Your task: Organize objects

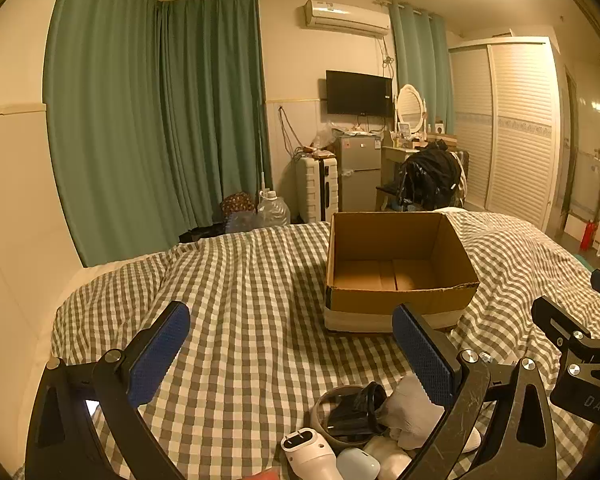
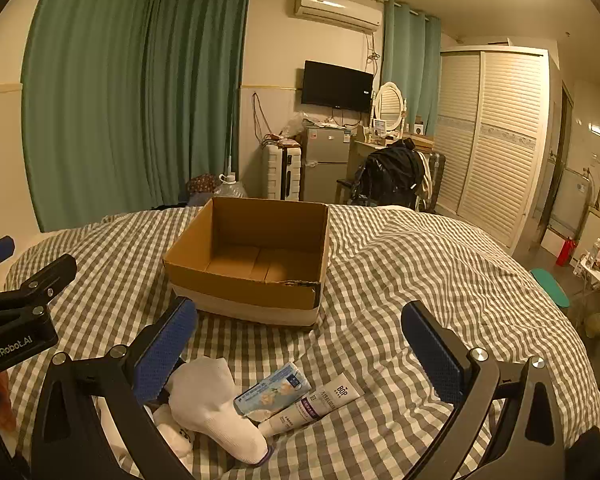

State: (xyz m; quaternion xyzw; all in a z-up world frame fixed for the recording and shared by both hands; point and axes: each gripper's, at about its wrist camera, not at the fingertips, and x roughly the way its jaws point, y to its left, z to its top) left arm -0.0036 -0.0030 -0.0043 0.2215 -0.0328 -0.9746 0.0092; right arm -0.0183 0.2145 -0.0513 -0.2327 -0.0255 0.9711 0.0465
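Observation:
An open, empty cardboard box (image 1: 396,276) (image 2: 256,264) stands on the checked bed cover. My left gripper (image 1: 292,352) is open and empty above the cover, short of the box. Below it lie a roll of clear tape (image 1: 332,412), a black item (image 1: 360,404), a white sock (image 1: 412,408), a white handheld device (image 1: 308,452) and a pale blue case (image 1: 356,464). My right gripper (image 2: 300,356) is open and empty over a white sock (image 2: 216,408), a blue packet (image 2: 272,392) and a white BOP tube (image 2: 316,404).
The bed (image 2: 440,280) fills the foreground, its cover wrinkled. Beyond it are green curtains (image 1: 148,112), a suitcase (image 1: 316,184), a small fridge (image 1: 360,172), a chair with a black bag (image 1: 428,178) and a louvred wardrobe (image 1: 512,132). The other gripper shows at the right edge (image 1: 580,360).

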